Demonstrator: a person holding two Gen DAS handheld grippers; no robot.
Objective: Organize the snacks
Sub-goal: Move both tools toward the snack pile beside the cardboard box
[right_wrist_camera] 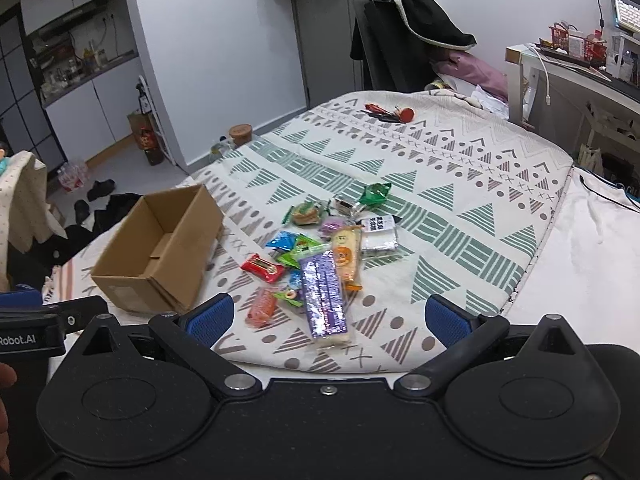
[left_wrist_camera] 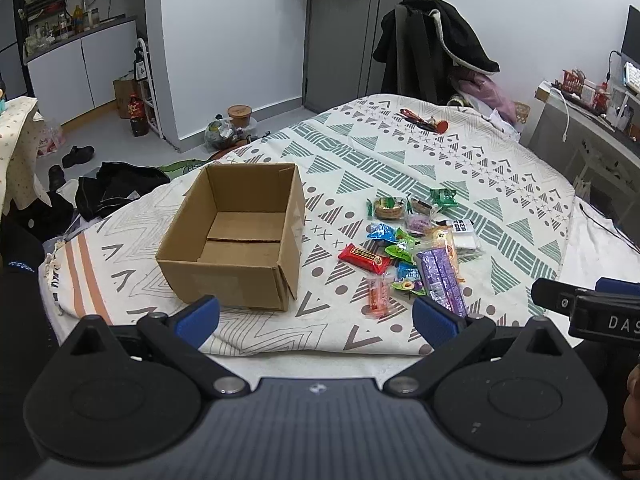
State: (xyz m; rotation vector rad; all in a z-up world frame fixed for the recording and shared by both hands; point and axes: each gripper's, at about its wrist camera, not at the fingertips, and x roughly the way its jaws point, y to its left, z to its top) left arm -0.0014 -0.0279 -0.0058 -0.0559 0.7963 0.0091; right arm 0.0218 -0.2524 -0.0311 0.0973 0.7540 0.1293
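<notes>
2 grippers: my left gripper and right gripper gape wide, holding nothing.
Snacks: ahead of my right gripper.
Box: ahead of my left gripper, empty.

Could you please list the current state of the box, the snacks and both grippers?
Box: open, upright, empty.
Snacks: loose pile on the blanket, beside the box, none packed.
Purple pack: lying flat, nearest the grippers.
Left gripper: jaws open, holding nothing.
Right gripper: jaws open, holding nothing.
</notes>
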